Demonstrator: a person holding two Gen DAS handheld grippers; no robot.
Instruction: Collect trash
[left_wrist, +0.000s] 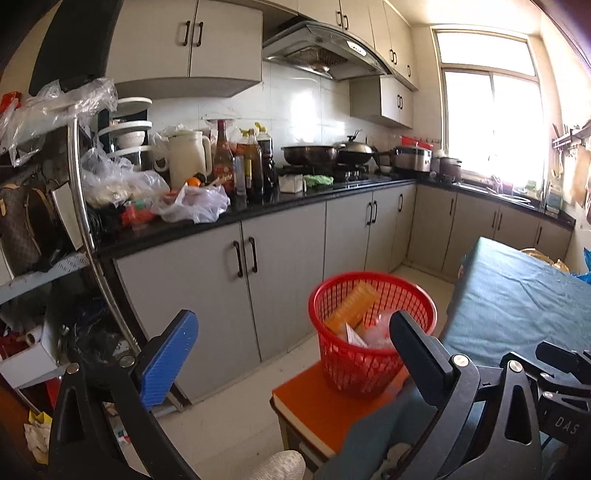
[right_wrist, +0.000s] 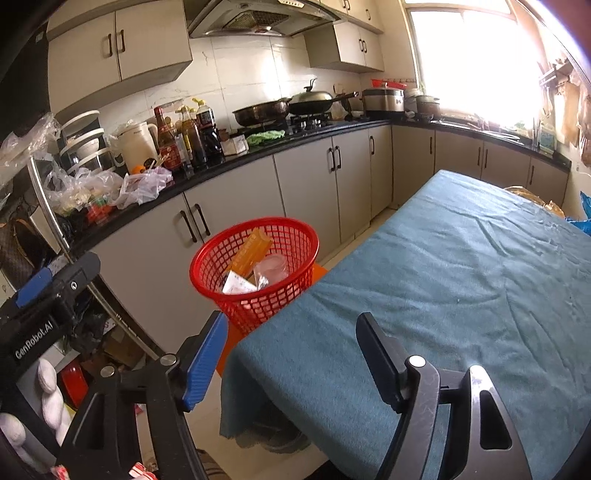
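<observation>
A red mesh basket stands on an orange stool beside the table; it also shows in the right wrist view. It holds an orange ribbed box, a clear plastic cup and a white paper scrap. My left gripper is open and empty, held left of and before the basket. My right gripper is open and empty above the table's near left corner. The left gripper's body shows at the left of the right wrist view.
A table under a teal cloth fills the right side. A black counter over grey cabinets runs along the wall, with bottles, a kettle, plastic bags, pans and a stove. A cluttered metal shelf stands at the left.
</observation>
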